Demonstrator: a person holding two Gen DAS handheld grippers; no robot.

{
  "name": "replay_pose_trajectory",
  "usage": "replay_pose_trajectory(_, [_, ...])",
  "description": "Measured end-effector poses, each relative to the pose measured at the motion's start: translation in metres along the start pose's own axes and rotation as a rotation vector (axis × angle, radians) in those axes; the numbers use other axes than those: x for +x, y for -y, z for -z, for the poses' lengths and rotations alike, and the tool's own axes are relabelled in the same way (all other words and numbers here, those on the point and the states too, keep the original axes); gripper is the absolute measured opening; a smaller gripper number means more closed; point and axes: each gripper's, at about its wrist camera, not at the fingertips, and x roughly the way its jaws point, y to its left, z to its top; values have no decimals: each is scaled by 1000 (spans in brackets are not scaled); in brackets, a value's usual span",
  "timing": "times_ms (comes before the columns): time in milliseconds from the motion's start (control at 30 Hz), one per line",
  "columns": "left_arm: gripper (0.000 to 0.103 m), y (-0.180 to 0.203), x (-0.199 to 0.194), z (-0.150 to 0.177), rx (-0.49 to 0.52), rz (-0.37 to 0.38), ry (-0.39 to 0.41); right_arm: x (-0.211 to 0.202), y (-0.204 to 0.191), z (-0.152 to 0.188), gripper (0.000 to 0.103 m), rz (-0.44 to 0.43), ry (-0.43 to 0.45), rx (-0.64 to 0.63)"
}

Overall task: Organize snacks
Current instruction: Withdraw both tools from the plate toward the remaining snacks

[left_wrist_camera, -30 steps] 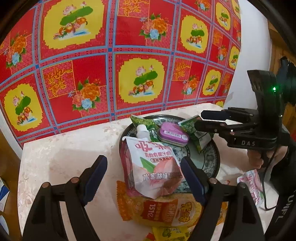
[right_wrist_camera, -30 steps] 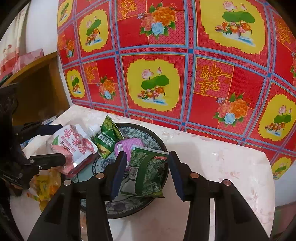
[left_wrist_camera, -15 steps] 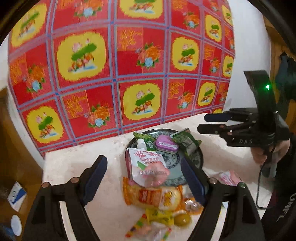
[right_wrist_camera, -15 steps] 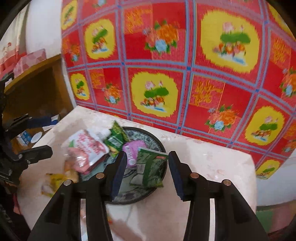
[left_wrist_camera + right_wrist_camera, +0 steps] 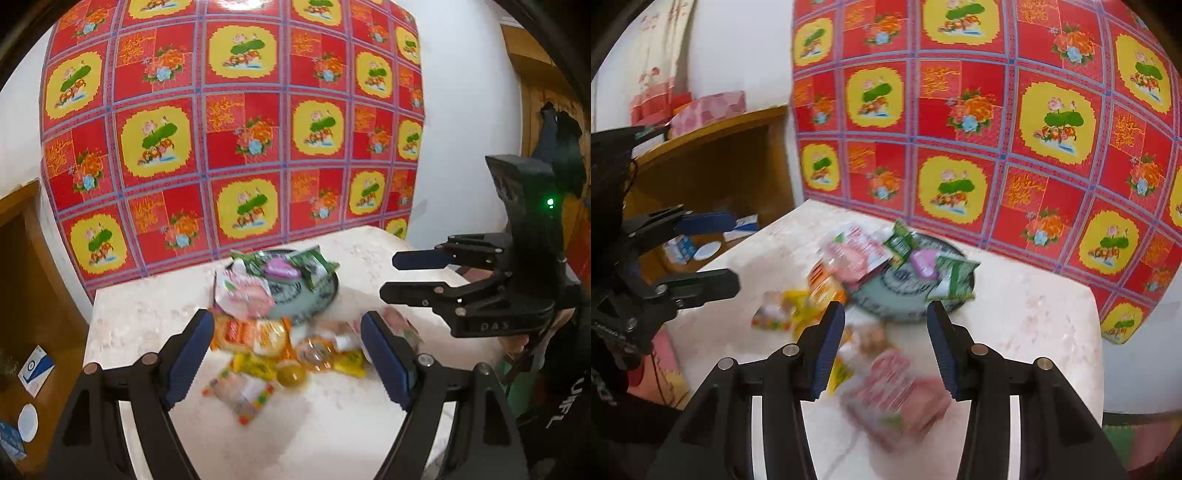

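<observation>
A patterned round plate (image 5: 317,299) (image 5: 897,299) on the marble table holds a pink-white drink pouch (image 5: 243,293) (image 5: 855,253), green packets (image 5: 314,267) (image 5: 955,275) and a purple tin (image 5: 280,267) (image 5: 923,262). Orange and yellow snack packets (image 5: 255,334) (image 5: 820,284) and candies lie in front of the plate. A pink packet (image 5: 894,391) lies near the table's front. My left gripper (image 5: 286,354) is open and empty, held back above the table. My right gripper (image 5: 886,347) is open and empty; it also shows in the left wrist view (image 5: 410,277).
The marble table (image 5: 325,428) stands against a red-yellow flowered cloth (image 5: 236,129) on the wall. A wooden shelf unit (image 5: 713,166) with small boxes stands to the left. The table's right edge (image 5: 1097,332) drops off beside the white wall.
Both grippers have pulled back and up from the plate, so more of the table and loose snacks shows. The green packet stays on the plate, outside the right jaws.
</observation>
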Motion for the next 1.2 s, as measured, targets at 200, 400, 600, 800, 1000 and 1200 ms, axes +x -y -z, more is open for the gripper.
replay_pose_trajectory(200, [85, 12, -4, 40, 1, -62, -2, -20, -26, 31, 48, -23, 5, -46])
replay_pose_trajectory(400, [85, -2, 0, 84, -184, 66, -49, -22, -43, 65, 48, -80, -1, 69])
replay_pose_trajectory(600, [85, 1, 1, 109, -202, 10, -57, -4, -53, 101, 48, -103, -7, 183])
replay_pose_trajectory(800, [85, 3, 3, 122, -164, -24, -54, 8, -57, 109, 48, -58, 18, 197])
replay_pose_trajectory(1000, [85, -25, 8, 96, -94, -66, -42, 14, -56, 106, 47, -46, 37, 179])
replay_pose_trajectory(1200, [85, -61, 48, 65, -51, -79, -165, 16, -55, 106, 48, -52, 50, 176])
